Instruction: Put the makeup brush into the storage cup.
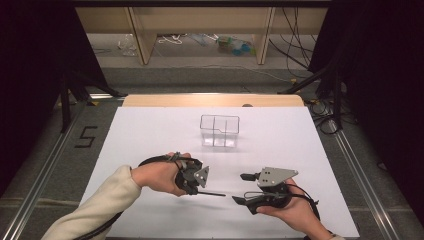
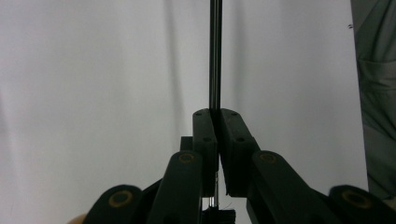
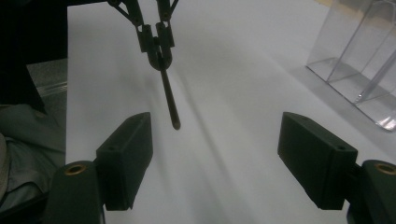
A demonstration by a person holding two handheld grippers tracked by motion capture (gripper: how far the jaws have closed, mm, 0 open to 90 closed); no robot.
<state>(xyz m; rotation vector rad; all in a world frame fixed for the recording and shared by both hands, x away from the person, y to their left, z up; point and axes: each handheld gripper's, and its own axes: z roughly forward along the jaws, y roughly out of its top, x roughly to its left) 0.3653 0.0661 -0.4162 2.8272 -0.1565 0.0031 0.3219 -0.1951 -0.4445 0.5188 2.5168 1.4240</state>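
Observation:
A thin dark rod (image 1: 212, 193) sticks out of my left gripper (image 1: 197, 188), which is shut on it, and points right toward my right gripper (image 1: 242, 188). In the left gripper view the rod (image 2: 215, 53) runs straight up from between the closed jaws. My right gripper (image 3: 215, 158) is open, its fingers (image 3: 128, 156) wide apart, and faces the rod's free tip (image 3: 175, 125) a short way off. In the right gripper view the left gripper (image 3: 158, 51) hangs from the top with the rod (image 3: 169, 99) slanting down from it. A clear divided plastic box (image 1: 219, 130) stands farther back on the table.
A white sheet (image 1: 150, 130) covers the table, with a wooden edge (image 1: 210, 100) at the far side. The clear box (image 3: 359, 60) stands at the upper right of the right gripper view. Cables and clutter lie on the floor beyond.

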